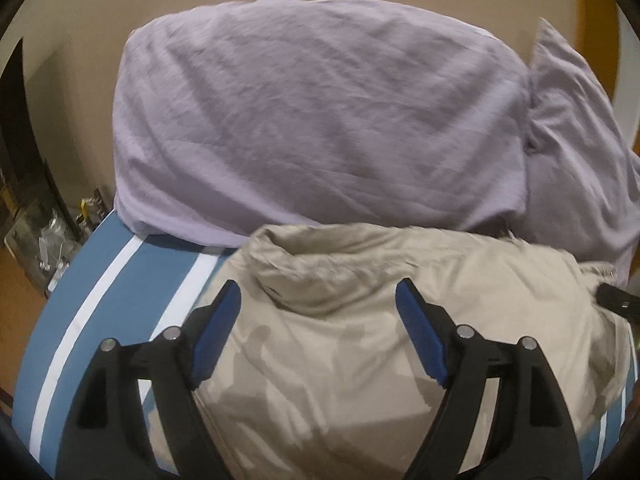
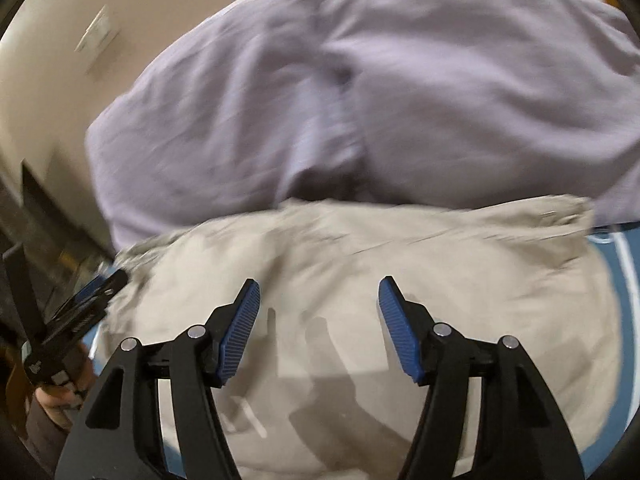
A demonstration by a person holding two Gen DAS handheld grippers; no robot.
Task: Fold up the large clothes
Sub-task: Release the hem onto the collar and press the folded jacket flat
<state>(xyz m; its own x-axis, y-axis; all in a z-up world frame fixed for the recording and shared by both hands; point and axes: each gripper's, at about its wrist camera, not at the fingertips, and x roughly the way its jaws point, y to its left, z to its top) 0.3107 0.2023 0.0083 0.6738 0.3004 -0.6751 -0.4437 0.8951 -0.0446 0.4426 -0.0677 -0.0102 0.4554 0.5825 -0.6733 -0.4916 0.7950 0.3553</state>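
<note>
A beige garment (image 1: 360,340) lies folded on a blue sheet with white stripes (image 1: 92,300). My left gripper (image 1: 318,296) hovers over its left part, open, nothing between the blue pads. In the right wrist view the same beige garment (image 2: 360,264) fills the lower half. My right gripper (image 2: 318,292) stands open above it, with no cloth between its pads. The picture there is blurred. The left gripper (image 2: 94,292) shows at the garment's left edge, held by a hand (image 2: 60,396). The tip of the right gripper (image 1: 618,300) shows at the right edge of the left wrist view.
A lilac pillow (image 1: 320,132) lies just behind the garment, with a second lilac pillow (image 1: 576,152) to its right. A beige wall (image 1: 80,20) stands behind them. Clutter (image 1: 52,236) lies on the floor left of the bed.
</note>
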